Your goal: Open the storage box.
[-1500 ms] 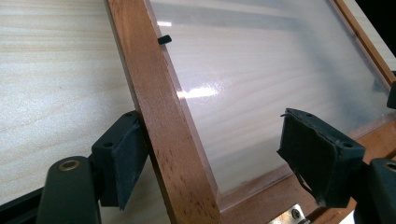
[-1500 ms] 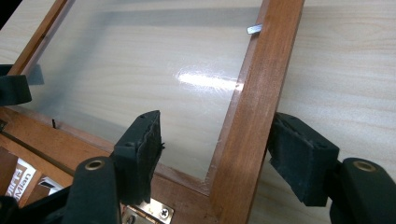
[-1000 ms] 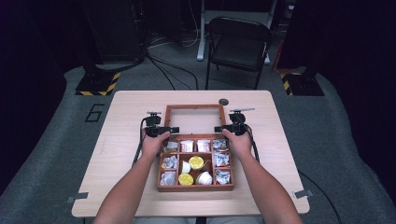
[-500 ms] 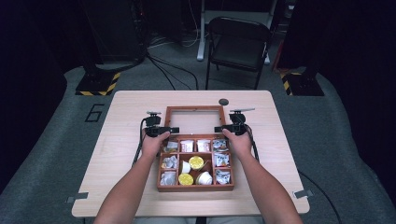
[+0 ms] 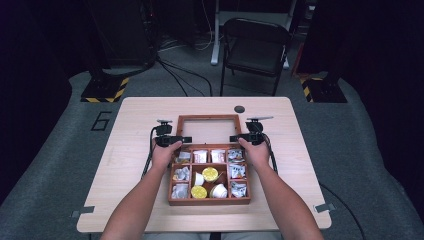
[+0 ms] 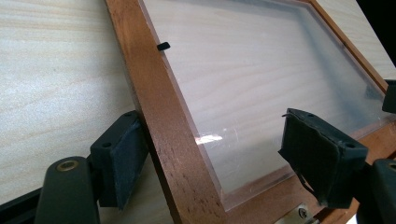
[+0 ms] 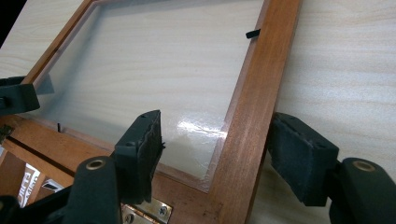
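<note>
The wooden box point(image 5: 209, 175) sits near the front of the surface point(image 5: 130, 150), its glazed lid point(image 5: 208, 129) flung open flat behind it. The left gripper point(image 6: 210, 154) straddles the lid's left rail, jaws parted, one pad against the wood, the other clear over the pane. The right gripper point(image 7: 224, 149) straddles the right rail likewise, not clamped. Packets point(image 5: 237, 171) carry print too small to read; a "6" point(image 5: 101, 120) marks the floor.

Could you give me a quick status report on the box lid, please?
Both grippers, left and right, open astride the lid side rails. Lid flat open. Nothing in the way.
</note>
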Demonstrator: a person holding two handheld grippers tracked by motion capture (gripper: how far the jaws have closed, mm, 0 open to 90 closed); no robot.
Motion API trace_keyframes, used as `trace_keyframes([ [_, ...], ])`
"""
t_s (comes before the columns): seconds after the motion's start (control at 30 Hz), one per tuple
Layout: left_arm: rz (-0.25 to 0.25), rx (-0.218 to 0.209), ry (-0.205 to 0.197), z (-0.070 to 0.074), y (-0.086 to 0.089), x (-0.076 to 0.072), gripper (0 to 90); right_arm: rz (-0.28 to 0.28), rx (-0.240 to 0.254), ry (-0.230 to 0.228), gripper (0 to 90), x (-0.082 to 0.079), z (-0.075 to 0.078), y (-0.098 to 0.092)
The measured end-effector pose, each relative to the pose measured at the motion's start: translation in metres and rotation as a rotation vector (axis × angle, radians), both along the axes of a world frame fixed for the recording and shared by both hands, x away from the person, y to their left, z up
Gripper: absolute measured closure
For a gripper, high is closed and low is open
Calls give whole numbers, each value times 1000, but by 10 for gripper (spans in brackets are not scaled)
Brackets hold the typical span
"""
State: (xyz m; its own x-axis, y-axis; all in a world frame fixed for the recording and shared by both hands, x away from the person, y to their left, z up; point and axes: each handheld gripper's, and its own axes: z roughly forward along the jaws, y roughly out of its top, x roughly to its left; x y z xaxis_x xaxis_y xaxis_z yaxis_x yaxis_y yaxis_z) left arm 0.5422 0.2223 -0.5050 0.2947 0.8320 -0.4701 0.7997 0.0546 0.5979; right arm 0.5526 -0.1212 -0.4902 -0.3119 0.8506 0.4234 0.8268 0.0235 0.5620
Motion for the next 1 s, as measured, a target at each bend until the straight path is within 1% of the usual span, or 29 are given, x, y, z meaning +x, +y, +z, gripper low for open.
trace_keyframes([
  [0.07, 10, -9, 5, 0, -1, 0, 231, -6, 8, 2, 348, 0, -1, 0],
  [0.1, 9, -8, 4, 0, -1, 0, 230, -11, 12, 7, 349, 0, -1, 0],
  [0.33, 3, -3, 1, 0, 0, 0, 230, -9, 13, 9, 349, 0, -1, 0],
  [0.37, 3, -4, 0, 0, 0, 0, 230, -17, 19, 10, 349, -1, -1, 0],
  [0.4, 2, -6, 0, -1, 1, 0, 231, -15, 19, 14, 349, -1, -1, 0],
  [0.47, 15, -24, 6, -1, 1, -1, 244, -15, 16, 11, 344, -1, -1, -1],
  [0.53, 13, -26, 5, -1, 3, -1, 261, -24, 21, 16, 337, -2, 0, -1],
  [0.57, 19, -26, 11, 1, 3, -1, 264, -26, 19, 15, 337, -2, 1, -2],
  [0.6, 12, -12, 1, 2, 5, -1, 273, -28, 18, 2, 338, -2, 2, -3],
  [0.7, 21, 2, -6, 6, 9, -3, 302, -36, 11, -11, 348, -3, 6, -8],
  [0.73, 26, -6, -9, 9, 11, -4, 317, -38, 5, -10, 352, -4, 8, -10],
  [0.8, 14, -6, -18, 14, 14, -6, 321, -30, -9, -28, 354, -7, 10, -13],
  [0.87, 21, -15, -30, 20, 15, -9, 325, -10, -41, -51, 359, -10, 15, -15],
  [0.9, 9, -11, -36, 22, 17, -10, 328, -2, -50, -67, 365, -12, 19, -16],
  [0.97, 22, -23, -48, 27, 18, -13, 334, 10, -49, -97, 367, -17, 25, -17],
  [1.0, 16, -18, -55, 30, 19, -15, 337, 16, -46, -108, 371, -19, 29, -17],
])
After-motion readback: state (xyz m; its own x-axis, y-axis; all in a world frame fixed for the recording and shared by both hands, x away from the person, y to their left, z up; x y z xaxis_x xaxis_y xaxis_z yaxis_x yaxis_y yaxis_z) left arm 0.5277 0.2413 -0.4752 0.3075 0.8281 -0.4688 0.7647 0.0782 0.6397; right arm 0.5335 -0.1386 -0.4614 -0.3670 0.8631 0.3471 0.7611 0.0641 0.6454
